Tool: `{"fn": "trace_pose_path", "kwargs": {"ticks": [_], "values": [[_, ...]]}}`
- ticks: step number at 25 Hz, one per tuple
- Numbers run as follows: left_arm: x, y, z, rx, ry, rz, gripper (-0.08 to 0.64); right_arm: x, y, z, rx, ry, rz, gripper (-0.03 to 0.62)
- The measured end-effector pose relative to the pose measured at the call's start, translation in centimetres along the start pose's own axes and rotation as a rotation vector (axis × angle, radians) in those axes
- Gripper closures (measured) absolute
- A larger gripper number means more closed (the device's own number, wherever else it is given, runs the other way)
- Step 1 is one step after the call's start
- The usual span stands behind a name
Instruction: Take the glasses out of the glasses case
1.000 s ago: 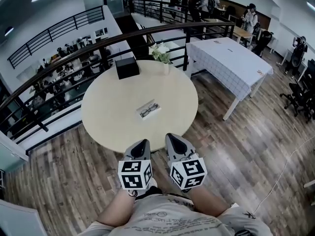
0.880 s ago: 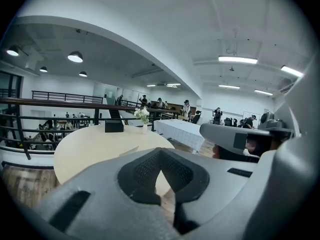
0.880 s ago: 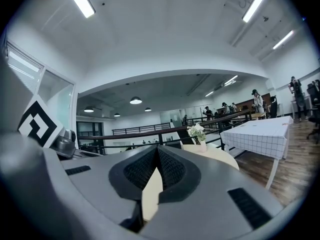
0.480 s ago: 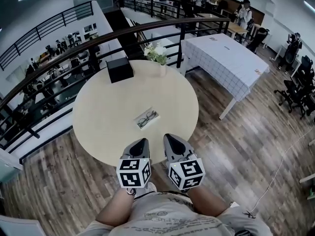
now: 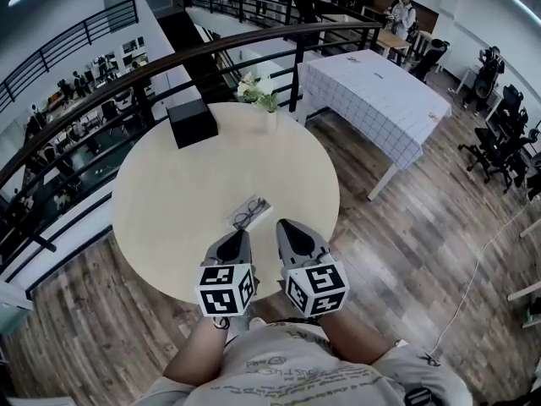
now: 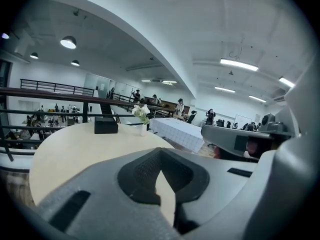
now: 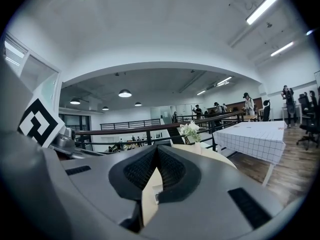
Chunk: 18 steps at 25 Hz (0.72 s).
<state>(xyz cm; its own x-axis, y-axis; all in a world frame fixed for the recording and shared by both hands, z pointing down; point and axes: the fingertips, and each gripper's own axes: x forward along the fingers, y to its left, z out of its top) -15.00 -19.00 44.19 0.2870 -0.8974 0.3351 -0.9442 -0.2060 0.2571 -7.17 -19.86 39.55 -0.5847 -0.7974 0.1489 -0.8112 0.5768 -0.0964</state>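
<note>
An open light-coloured glasses case (image 5: 251, 212) lies on the round beige table (image 5: 169, 201), near its front edge, with dark-framed glasses in it. My left gripper (image 5: 242, 234) hovers just short of the case, its tip pointing at the case's near end. Beside it on the right is my right gripper (image 5: 283, 225), level with the case. Both are shut with nothing held. The pads meet at the tip in the left gripper view (image 6: 160, 157) and in the right gripper view (image 7: 156, 152). Through the right jaws' lower gap a pale sliver shows that may be the case.
A black box (image 5: 191, 123) and a small vase of white flowers (image 5: 260, 93) stand at the table's far side. A dark railing (image 5: 127, 79) curves behind the table. A table with a checked white cloth (image 5: 376, 100) stands to the right on the wooden floor.
The person has stepped closer to the table. Both shut grippers have moved forward from off the table's edge to right beside the case.
</note>
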Motion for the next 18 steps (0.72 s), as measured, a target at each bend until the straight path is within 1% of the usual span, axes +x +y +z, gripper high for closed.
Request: {"fn": "trace_pose_path", "kwargs": {"ticks": [8, 14, 18], "values": [[1.4, 2.9, -1.0, -0.026, 0.066, 0.001, 0.554, 2.9, 0.2, -0.7, 0.030, 0.040, -0.023, 0.577], [3.0, 4.4, -3.1, -0.014, 0.127, 0.017, 0.554, 3.5, -0.8, -2.5, 0.063, 0.077, -0.040, 0.577], [4.6, 5.0, -4.4, 0.009, 0.178, 0.026, 0.554, 4.1, -1.7, -3.2, 0.077, 0.097, -0.035, 0.577]]}}
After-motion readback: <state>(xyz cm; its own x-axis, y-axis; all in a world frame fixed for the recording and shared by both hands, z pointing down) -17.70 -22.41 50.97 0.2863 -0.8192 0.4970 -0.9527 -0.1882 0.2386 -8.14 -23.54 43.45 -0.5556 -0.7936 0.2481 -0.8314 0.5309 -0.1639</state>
